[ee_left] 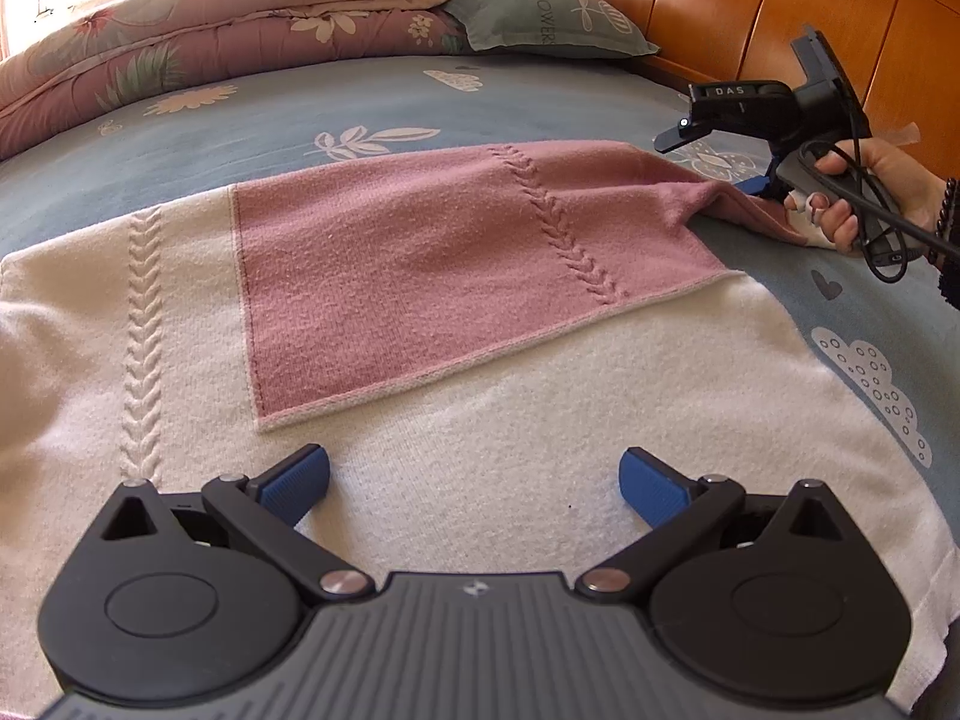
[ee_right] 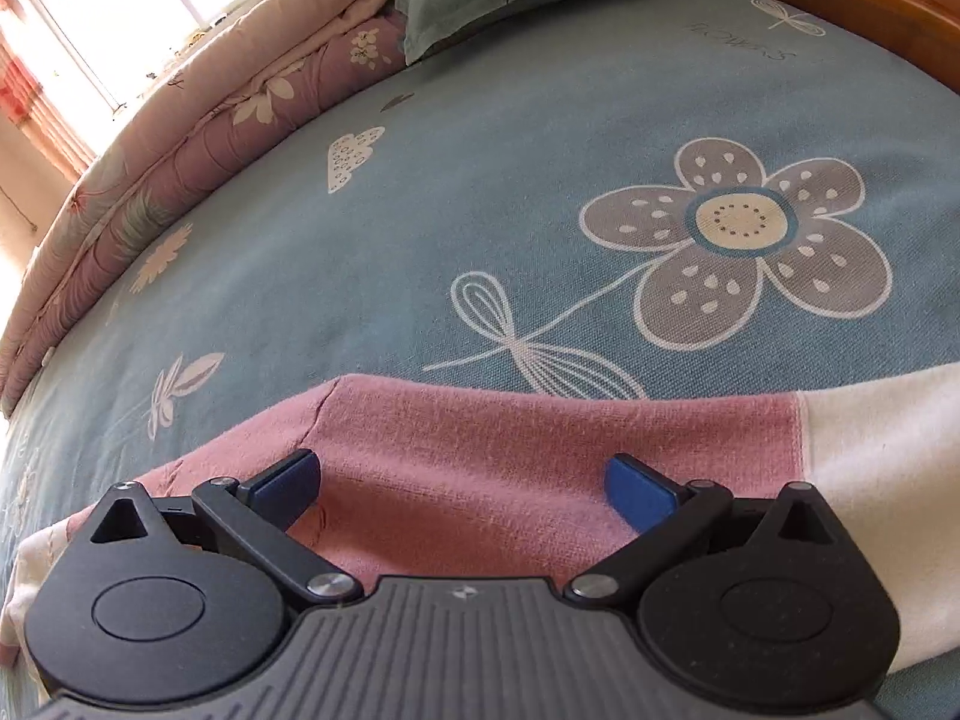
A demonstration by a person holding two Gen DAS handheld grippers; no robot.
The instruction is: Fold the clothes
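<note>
**A:** Nearest the left wrist camera: left gripper, blue-padded jaws wide apart, holding nothing, over the white part of the pink-and-white knitted garment lying flat on the bed.

**B:** Pink part?

**A:** Folded pink panel with a braided cable stitch lies on top of the white knit, just beyond the jaws. Its far right corner is drawn out toward the right gripper in the person's hand.

**B:** Right jaws?

**A:** Right wrist view shows them spread wide, pink knit below and between the pads. Contact with the fabric: cannot tell.

**B:** Beyond that?

**A:** Blue-grey flower-print bedsheet around the garment. Further back, folded pink floral quilt on the left, grey-green pillow beside it, orange wooden headboard far right.
</note>
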